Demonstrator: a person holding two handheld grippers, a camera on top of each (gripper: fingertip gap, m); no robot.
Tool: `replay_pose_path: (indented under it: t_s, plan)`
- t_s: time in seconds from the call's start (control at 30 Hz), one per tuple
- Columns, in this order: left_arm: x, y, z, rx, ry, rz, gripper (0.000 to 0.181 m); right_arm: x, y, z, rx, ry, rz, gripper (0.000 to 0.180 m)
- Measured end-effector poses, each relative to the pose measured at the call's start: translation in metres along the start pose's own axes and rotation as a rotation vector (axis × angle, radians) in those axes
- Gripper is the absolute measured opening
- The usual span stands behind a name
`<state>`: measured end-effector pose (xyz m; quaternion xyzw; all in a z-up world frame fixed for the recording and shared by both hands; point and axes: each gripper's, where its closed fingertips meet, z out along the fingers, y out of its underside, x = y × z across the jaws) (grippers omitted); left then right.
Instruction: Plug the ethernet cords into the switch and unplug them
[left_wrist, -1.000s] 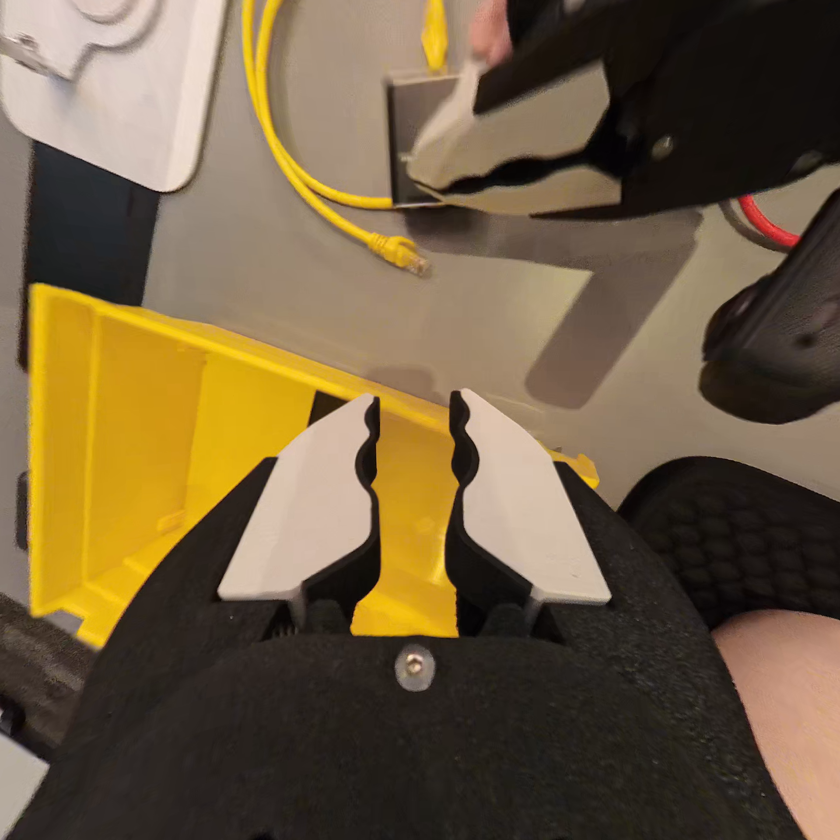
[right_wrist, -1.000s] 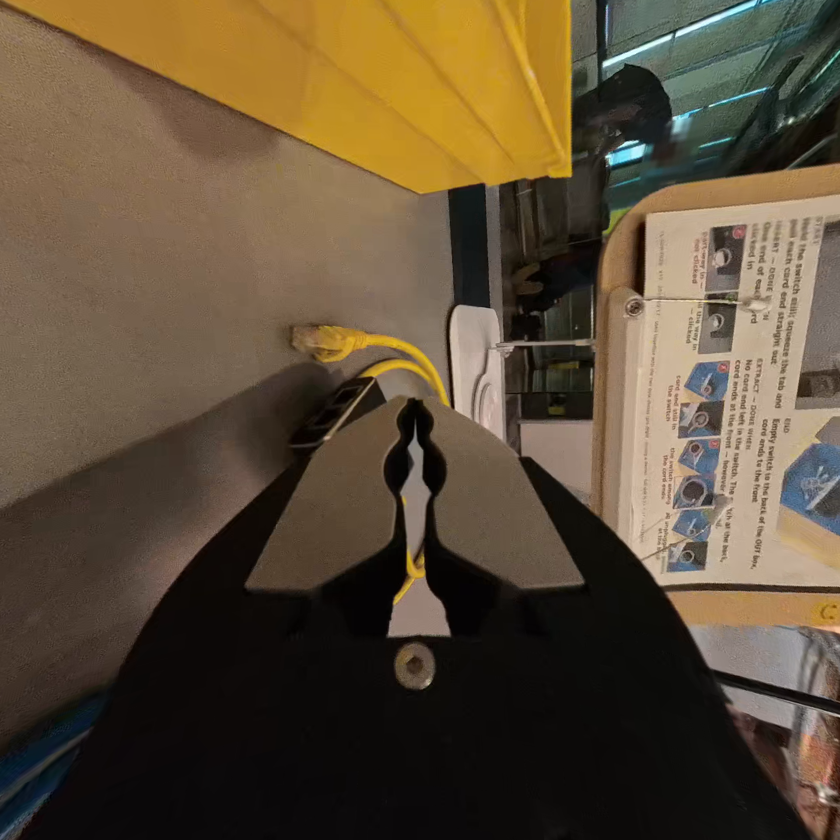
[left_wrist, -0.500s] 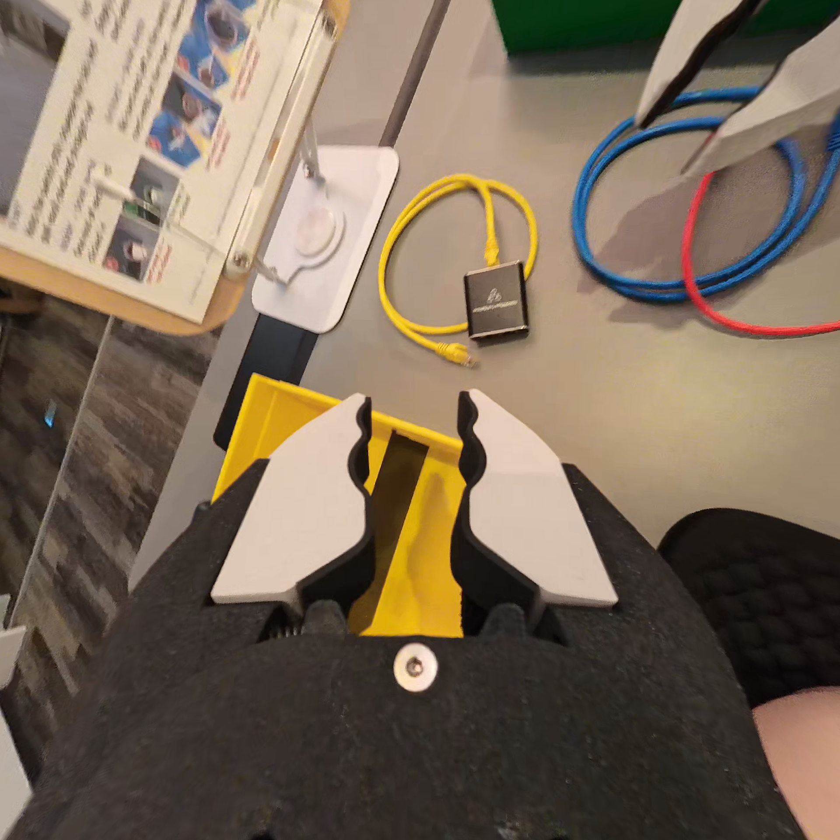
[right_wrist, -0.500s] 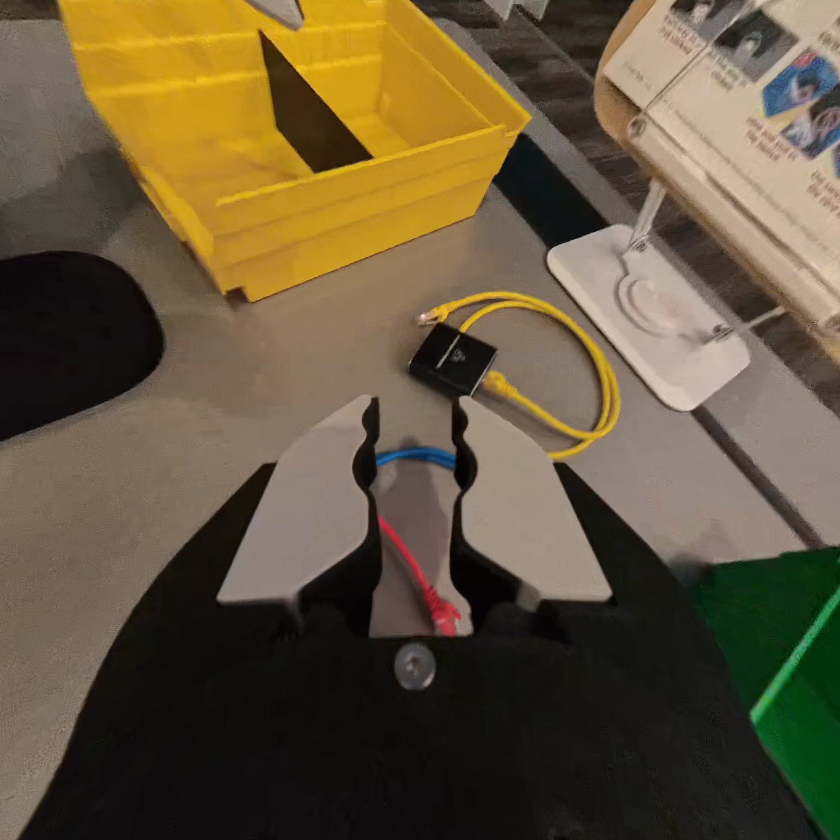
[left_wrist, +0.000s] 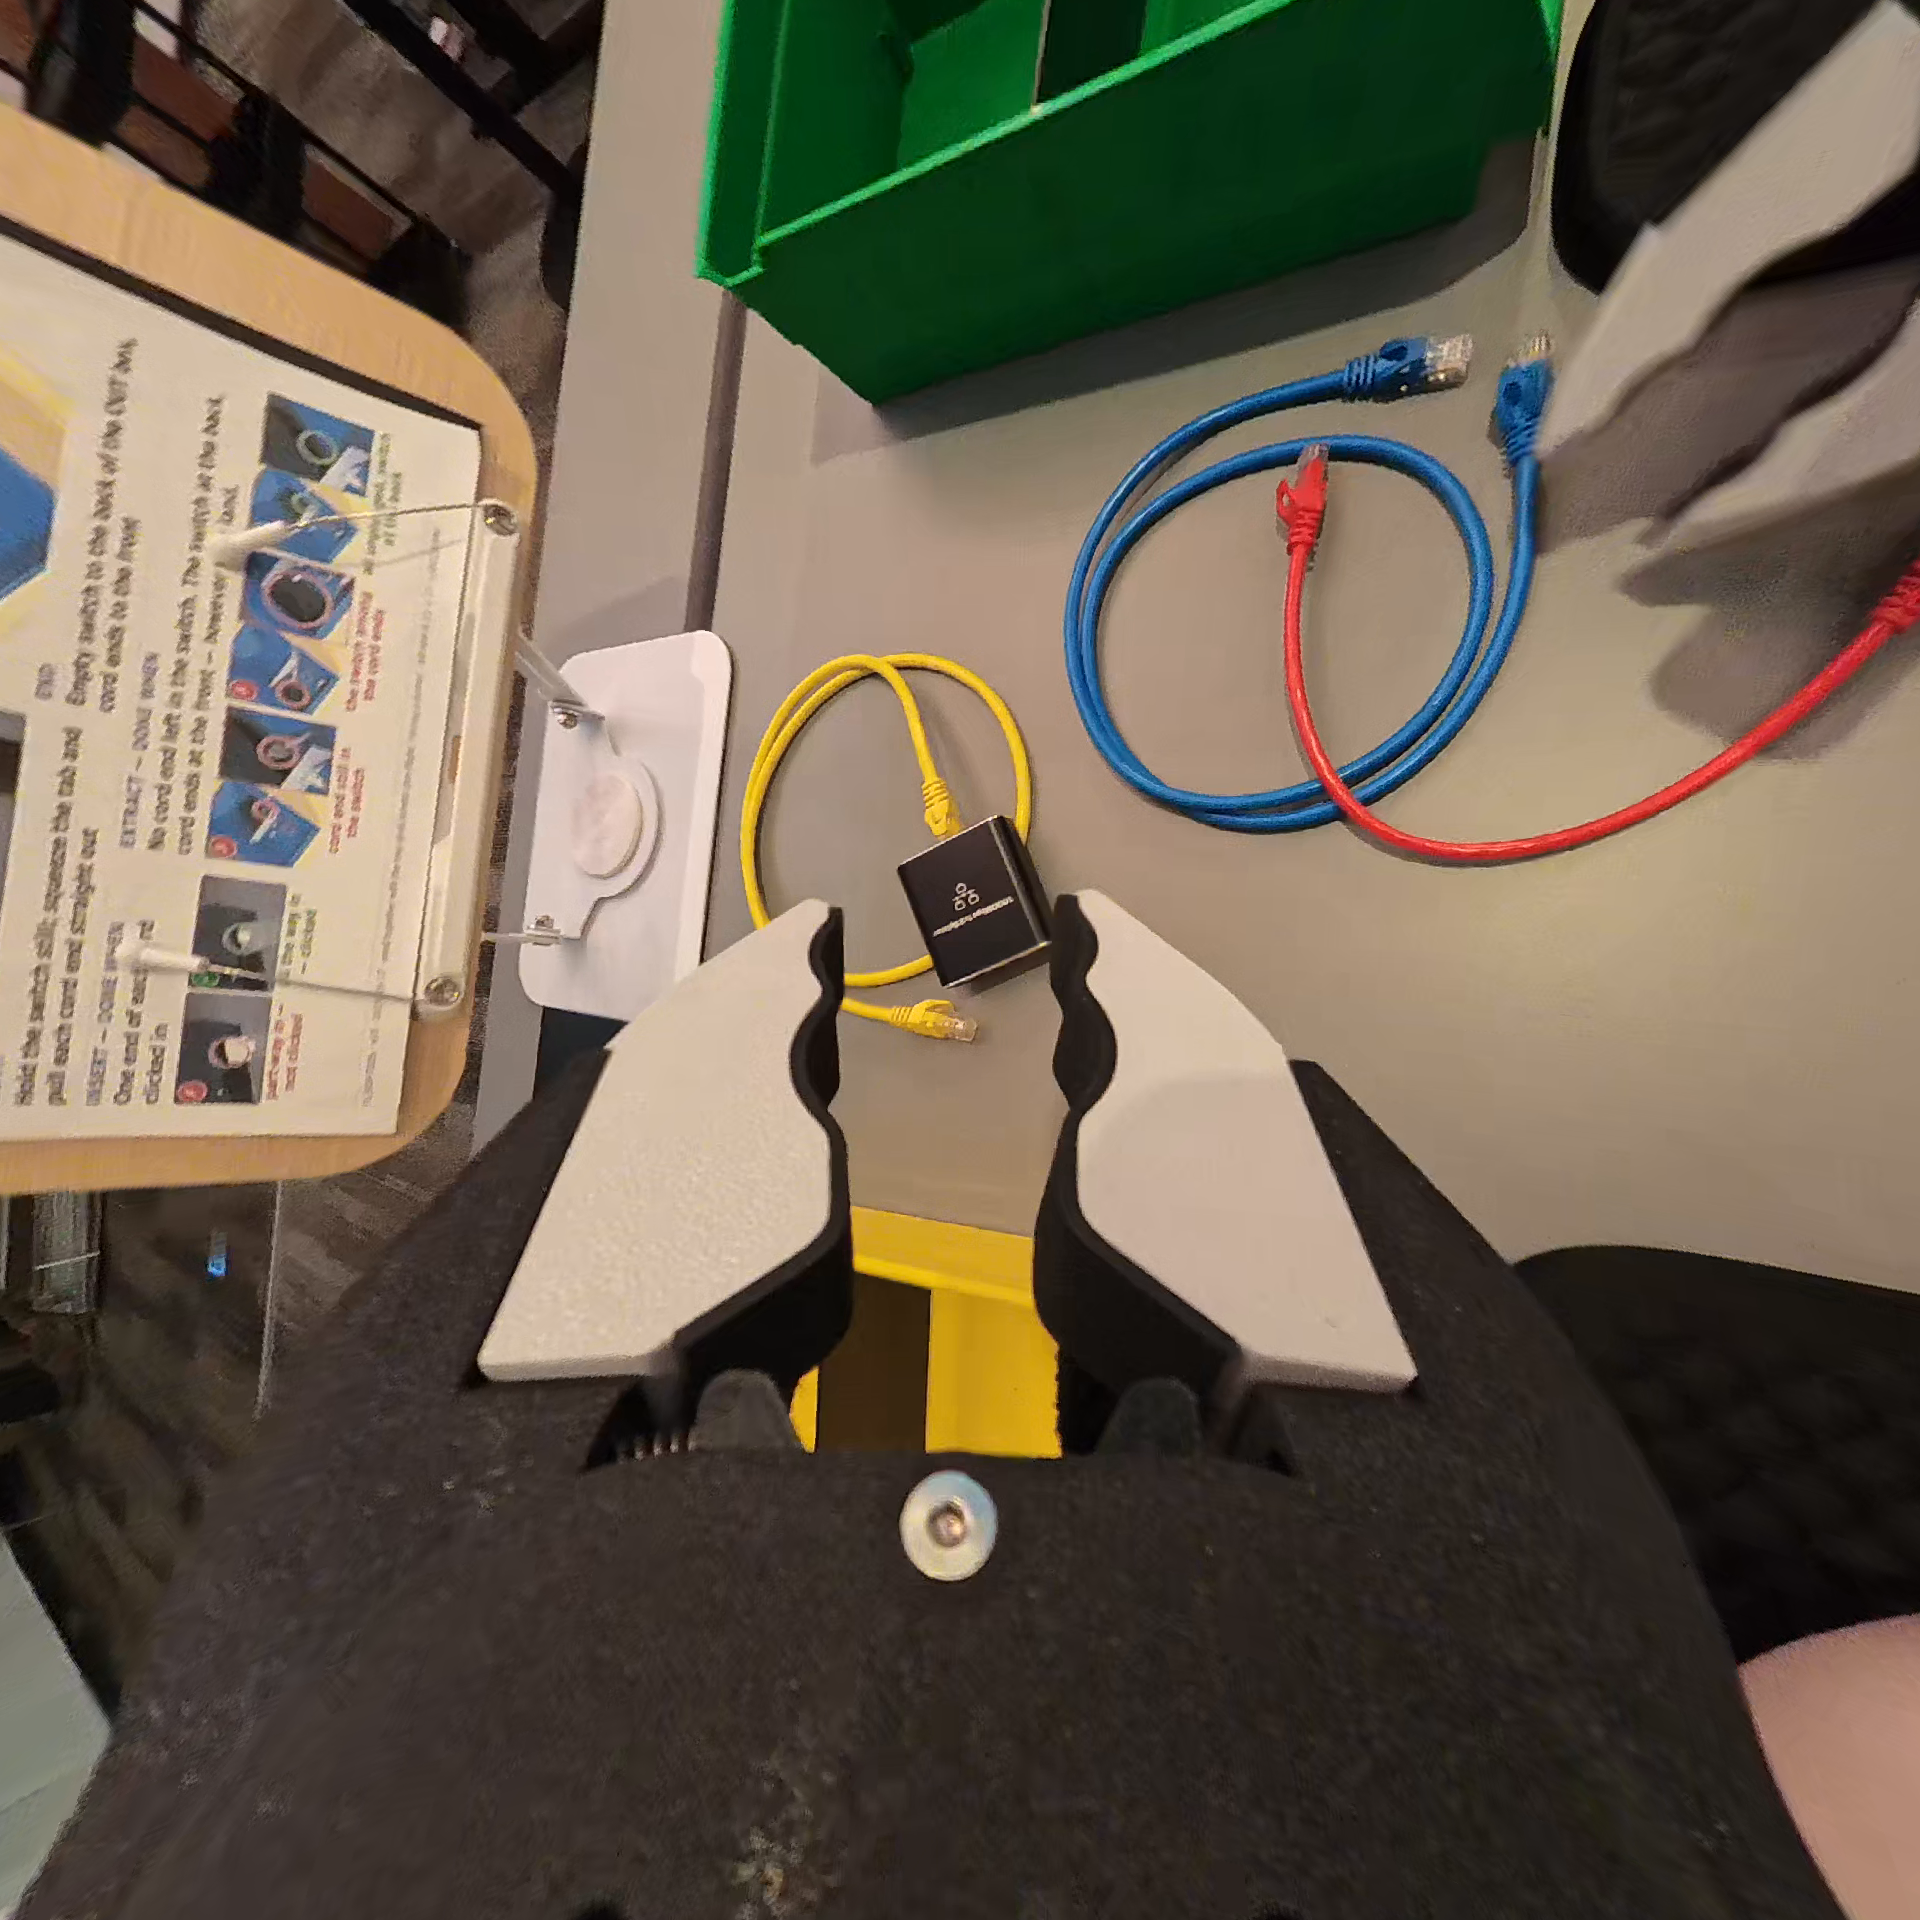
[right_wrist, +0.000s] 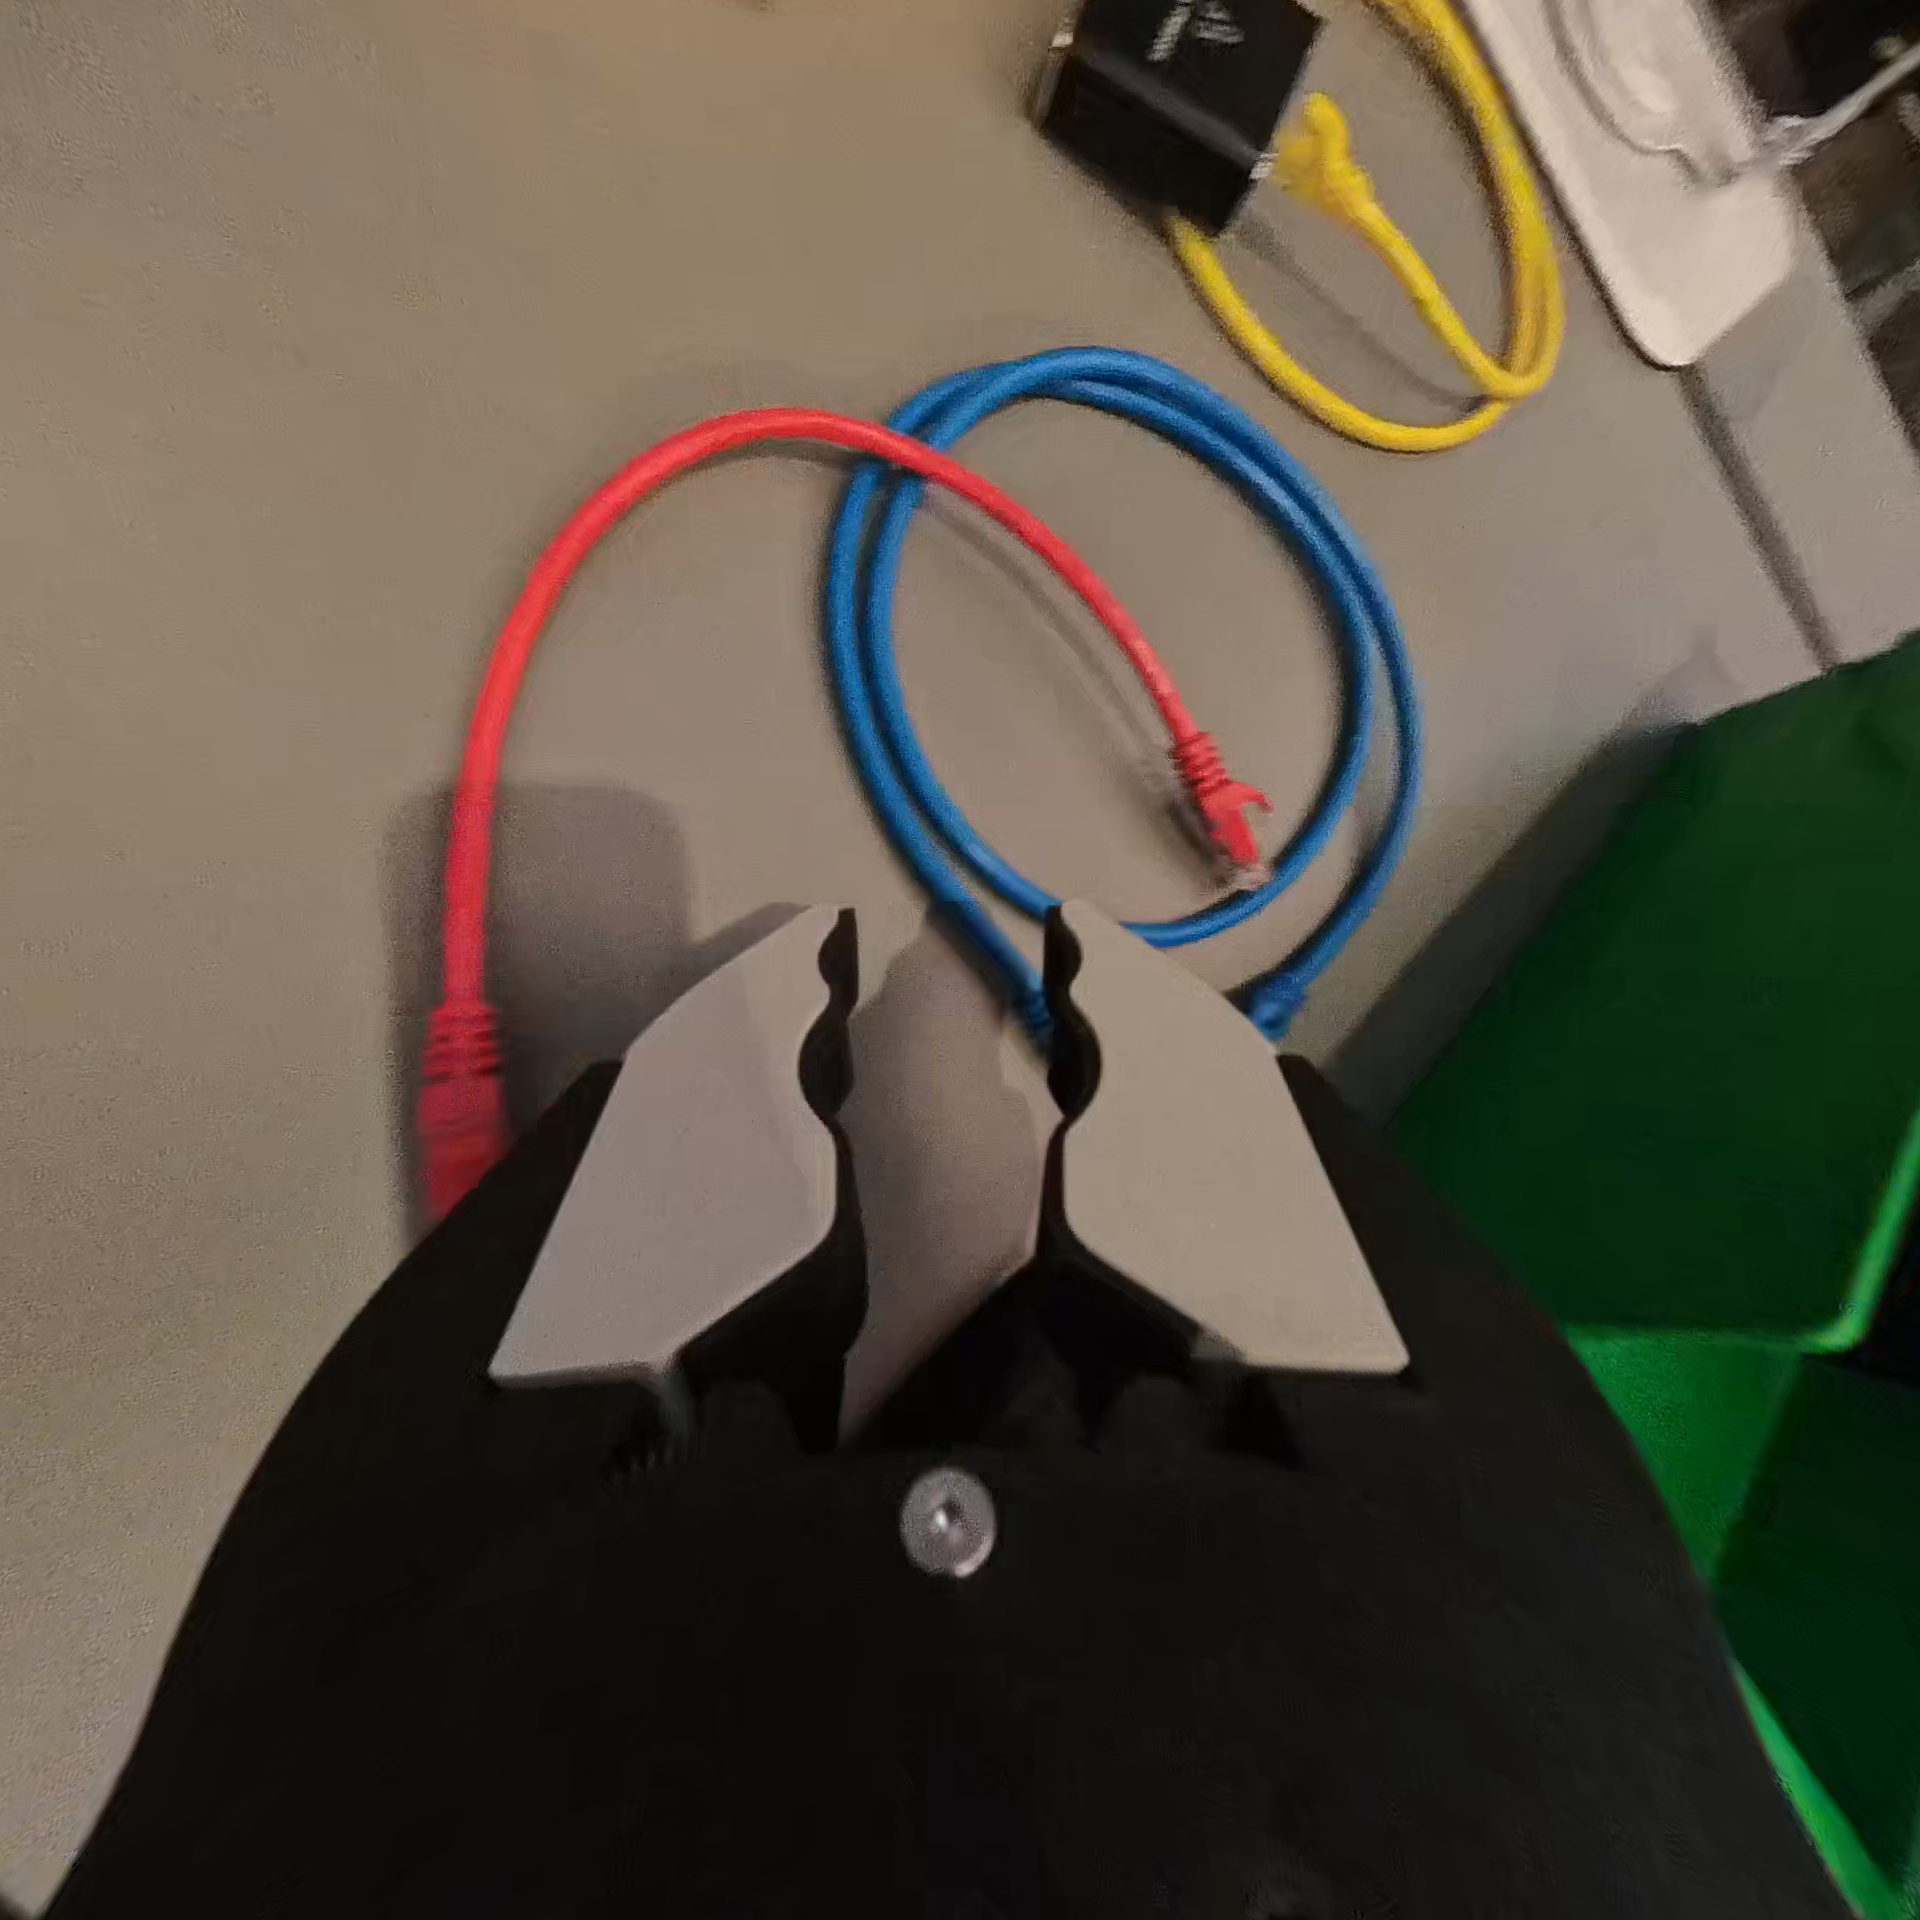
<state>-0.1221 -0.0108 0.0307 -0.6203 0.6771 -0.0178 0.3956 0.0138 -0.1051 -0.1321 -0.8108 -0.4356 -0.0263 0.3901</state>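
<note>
The small black switch (left_wrist: 971, 902) lies on the grey table, just beyond my open, empty left gripper (left_wrist: 948, 914). A yellow cord (left_wrist: 769, 769) loops beside it, with one plug at the switch's far end and the other plug (left_wrist: 935, 1023) loose near its front. A coiled blue cord (left_wrist: 1288, 623) and a red cord (left_wrist: 1558, 810) lie to the right. My right gripper (right_wrist: 951, 920) is open and empty, low over the blue cord (right_wrist: 1371, 644), with one red plug (right_wrist: 457, 1081) just to its left. The switch (right_wrist: 1174, 83) is at the top of the right wrist view.
A green bin (left_wrist: 1091, 156) stands at the far side of the table and also shows in the right wrist view (right_wrist: 1662, 1039). A yellow bin (left_wrist: 966, 1320) is under my left gripper. An instruction board (left_wrist: 208, 727) on a white stand base (left_wrist: 623, 831) is at the left edge. Some 25 centimetres of space lies between my two pairs of fingers. The small black switch (left_wrist: 971, 902) is about equally far from each gripper, around 20 centimetres.
My left gripper rose and tilted away from the yellow bin and now faces the switch. My right gripper left the switch, opened wider and moved over the red and blue cords.
</note>
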Motion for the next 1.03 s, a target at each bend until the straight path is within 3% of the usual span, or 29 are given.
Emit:
replay_pose_path:
  t_s: [0.03, 0.17, 0.3, 0.37, 0.43, 0.53, 0.67, 0.87, 0.93, 1.03]
  plan:
    - [0.002, -0.003, 0.005, -0.015, 0.003, 0.014, 0.038, 0.014, -0.006, 0.002, 0.002, 0.058, 0.000, 0.034]
    - [0.008, -0.009, 0.016, -0.042, 0.006, 0.053, 0.038, 0.023, -0.042, 0.033, 0.070, -0.011, -0.174, 0.034]
    - [0.000, -0.006, 0.009, -0.017, -0.024, 0.025, 0.036, 0.030, -0.040, 0.071, -0.041, -0.072, -0.259, 0.032]
    - [-0.005, -0.006, 0.002, 0.018, -0.036, 0.006, 0.036, 0.035, -0.034, 0.080, -0.106, -0.061, -0.322, 0.011]
    - [-0.012, -0.007, -0.004, 0.066, -0.055, -0.012, 0.036, 0.042, -0.044, 0.076, -0.073, -0.019, -0.400, 0.007]
    - [-0.026, -0.015, -0.015, 0.177, -0.089, -0.070, 0.039, 0.043, -0.102, 0.034, 0.312, -0.005, -0.470, 0.006]
    - [-0.029, -0.041, -0.037, 0.436, -0.004, -0.163, 0.053, 0.046, -0.173, -0.061, 0.834, -0.097, -0.465, 0.006]
    - [0.000, -0.097, -0.080, 0.929, 0.400, -0.225, 0.057, 0.038, -0.241, -0.187, 1.358, -0.257, -0.520, 0.007]
    - [-0.005, -0.112, -0.097, 1.085, 0.479, -0.283, 0.054, 0.036, -0.251, -0.219, 1.500, -0.324, -0.527, 0.007]
    - [0.008, -0.120, -0.139, 1.346, 0.787, -0.298, 0.049, 0.044, -0.251, -0.249, 1.665, -0.362, -0.517, 0.006]
